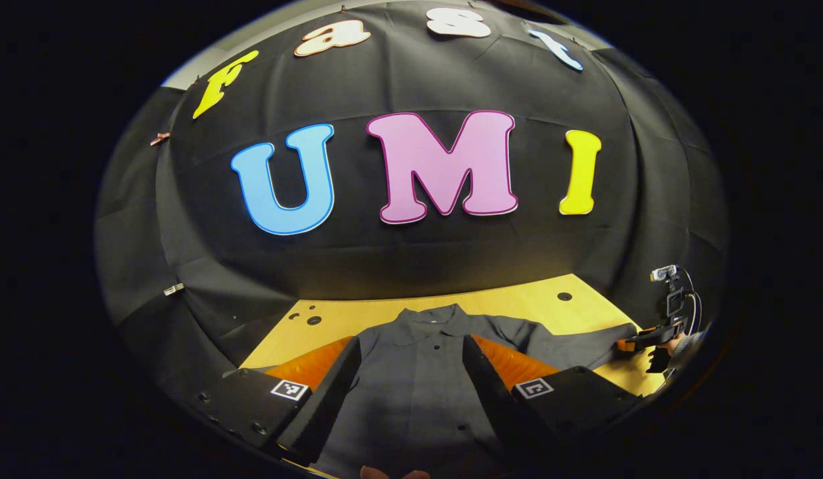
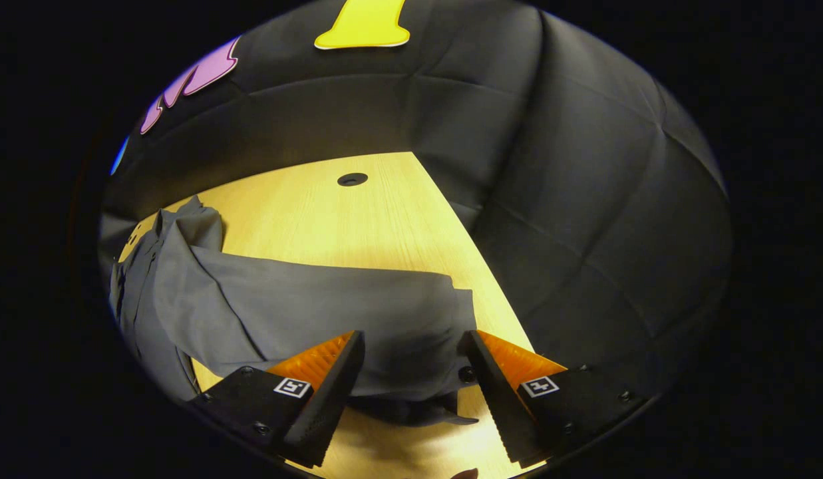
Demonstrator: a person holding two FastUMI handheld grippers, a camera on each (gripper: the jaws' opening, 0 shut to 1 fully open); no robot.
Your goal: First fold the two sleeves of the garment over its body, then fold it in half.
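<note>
No readable text — square coded markers (image 2: 292, 386) on gripper fingers, not legible.

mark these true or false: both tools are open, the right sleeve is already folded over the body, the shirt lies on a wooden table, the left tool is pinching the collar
Both tools are open: true; the left tool and right tool stand spread.
Right sleeve already folded: false; it lies stretched out on the table.
The shirt lies on a wooden table: true.
Left tool pinching the collar: false; its fingers stand apart over the shirt's body, gripping nothing.
</note>
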